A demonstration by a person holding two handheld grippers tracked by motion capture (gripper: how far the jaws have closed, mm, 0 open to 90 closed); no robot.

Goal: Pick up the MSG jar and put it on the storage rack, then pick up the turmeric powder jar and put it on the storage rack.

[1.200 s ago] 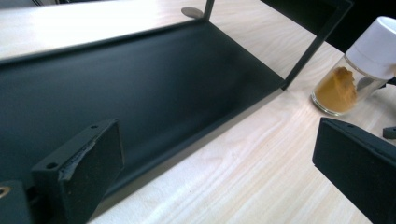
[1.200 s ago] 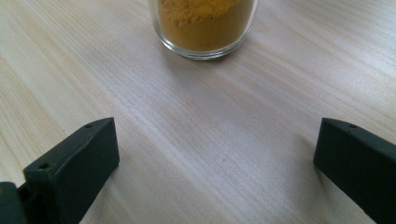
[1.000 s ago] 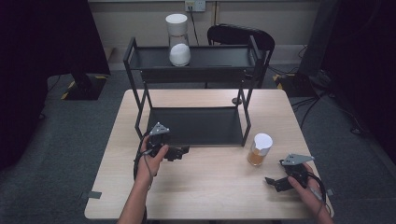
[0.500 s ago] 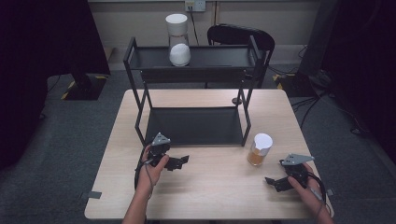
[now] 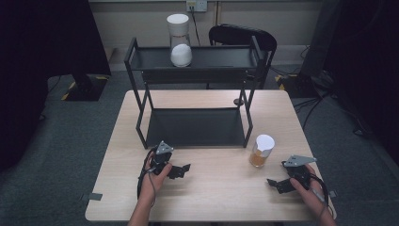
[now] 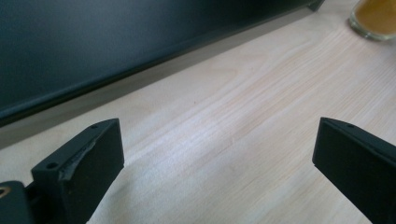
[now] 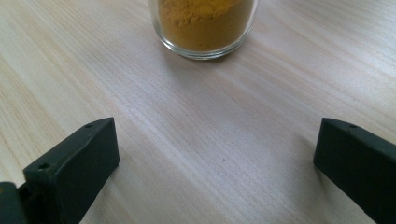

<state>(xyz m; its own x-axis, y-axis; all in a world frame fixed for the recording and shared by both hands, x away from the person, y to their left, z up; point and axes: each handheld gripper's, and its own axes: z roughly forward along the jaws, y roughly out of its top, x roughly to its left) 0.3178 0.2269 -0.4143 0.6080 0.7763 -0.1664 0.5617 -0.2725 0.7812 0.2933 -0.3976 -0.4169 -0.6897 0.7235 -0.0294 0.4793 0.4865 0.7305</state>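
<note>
Both claws stand wide apart and grip nothing, each resting low over the light wooden table (image 5: 211,99). Largest among the items on that table is the black two-tier metal rack (image 5: 195,127), standing at the far centre with its lower tray on the tabletop; its upper shelf carries a white rounded container (image 5: 180,54) near the left end. Behind the table stand a taller white cylinder (image 5: 178,26) and a dark chair (image 5: 244,35). Next in size is the glass jar of orange-yellow powder (image 5: 260,151), closed with a white lid, upright on the table just beyond the rack's right front leg. In the right gripper view the jar base (image 7: 203,23) sits directly ahead of the jaws, near but not touching, with bare wood between the two. The right claw (image 5: 276,184) lies near the table's front right corner, held by a hand (image 5: 308,186), pointing left and close to the jar. The left claw (image 5: 181,169) lies in front of the rack's left front leg, held by the other hand (image 5: 153,176). In the left gripper view the rack's lower tray edge (image 6: 140,56) runs across the top, and the jar (image 6: 376,18) appears at the upper right corner, well apart from the jaws.
</note>
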